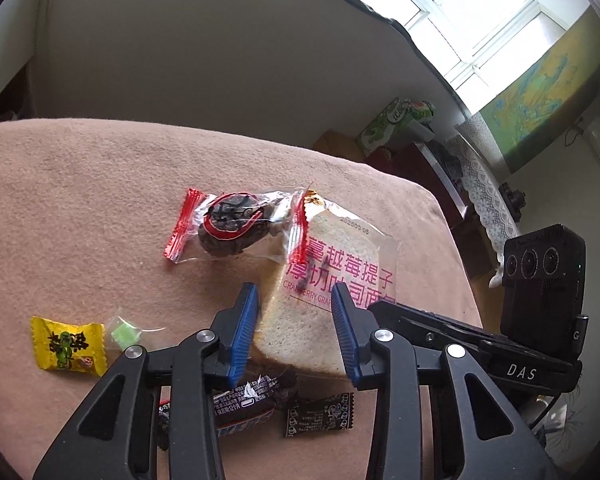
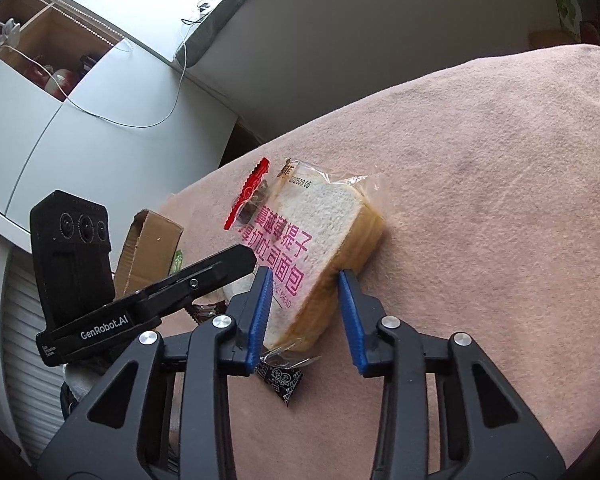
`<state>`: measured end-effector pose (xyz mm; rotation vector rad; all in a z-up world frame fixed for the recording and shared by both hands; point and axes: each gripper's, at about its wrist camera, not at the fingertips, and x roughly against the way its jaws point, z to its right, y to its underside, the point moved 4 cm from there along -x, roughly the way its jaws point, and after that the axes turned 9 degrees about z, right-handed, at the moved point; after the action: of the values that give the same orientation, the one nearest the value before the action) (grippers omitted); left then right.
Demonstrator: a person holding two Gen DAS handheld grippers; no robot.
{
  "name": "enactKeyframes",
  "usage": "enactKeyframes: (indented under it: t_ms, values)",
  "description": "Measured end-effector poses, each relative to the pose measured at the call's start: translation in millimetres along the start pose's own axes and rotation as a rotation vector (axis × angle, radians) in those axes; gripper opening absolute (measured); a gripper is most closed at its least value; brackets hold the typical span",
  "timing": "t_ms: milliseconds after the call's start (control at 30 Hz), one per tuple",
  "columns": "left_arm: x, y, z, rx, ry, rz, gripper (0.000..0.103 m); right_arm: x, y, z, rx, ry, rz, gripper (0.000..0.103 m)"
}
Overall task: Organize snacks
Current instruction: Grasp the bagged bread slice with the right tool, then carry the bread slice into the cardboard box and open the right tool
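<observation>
Bread pack (image 1: pixel 328 280), sliced toast in clear film with pink print, lies on the pink blanket (image 1: pixel 80 184) near its far edge, tilted up on one side. Left gripper (image 1: pixel 296 332) has its blue pads on either side of the pack's near end; left pad looks to touch the crust edge, right pad sits over the printed film, so it looks like a grip, but firm contact cannot be confirmed. Right gripper (image 2: pixel 306 316) straddles the other near corner: left pad against the printed face, right pad near the crust side with a small gap showing, so a full clamp there cannot be told either. Both sets of jaws are partly closed, not wide. Handling: light, soft and squashy, film slick and crinkly; hard squeeze would dent the slices. Best hold is across the loaf's thickness at the crust edges, or the sealed film flap, with gentle pressure. Other snacks close by: date pack (image 1: pixel 228 228) with red ends resting against the bread's far side, yellow candy (image 1: pixel 66 346), green candy (image 1: pixel 124 334), chocolate bar (image 1: pixel 244 404) and black sachet (image 1: pixel 320 414) under the left gripper. Cardboard box (image 2: pixel 152 248) stands beyond the blanket edge, a likely drop spot.
</observation>
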<state>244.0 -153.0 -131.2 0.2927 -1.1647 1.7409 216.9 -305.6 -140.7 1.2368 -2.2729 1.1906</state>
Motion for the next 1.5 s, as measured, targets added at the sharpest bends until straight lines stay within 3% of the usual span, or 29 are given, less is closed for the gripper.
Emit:
enactKeyframes:
  t_ms: [467, 733, 1100, 1500]
  values:
    - [40.8, 5.9, 35.7, -0.085, 0.029, 0.077, 0.034, 45.5, 1.7, -32.5, 0.083, 0.016, 0.054, 0.037]
    - [80.1, 3.9, 32.7, -0.109, 0.004, 0.154, 0.034, 57.2, 7.0, -79.4, 0.182, -0.006, 0.066, 0.037]
    - [144.7, 8.2, -2.7, -0.083, -0.087, 0.258, 0.034, 31.0, 24.3, -165.3, 0.317, -0.084, 0.027, 0.037]
    - [211.0, 18.4, -81.5, 0.011, -0.224, 0.344, 0.034, -35.3, 52.2, -263.8, 0.467, -0.169, -0.058, 0.037]
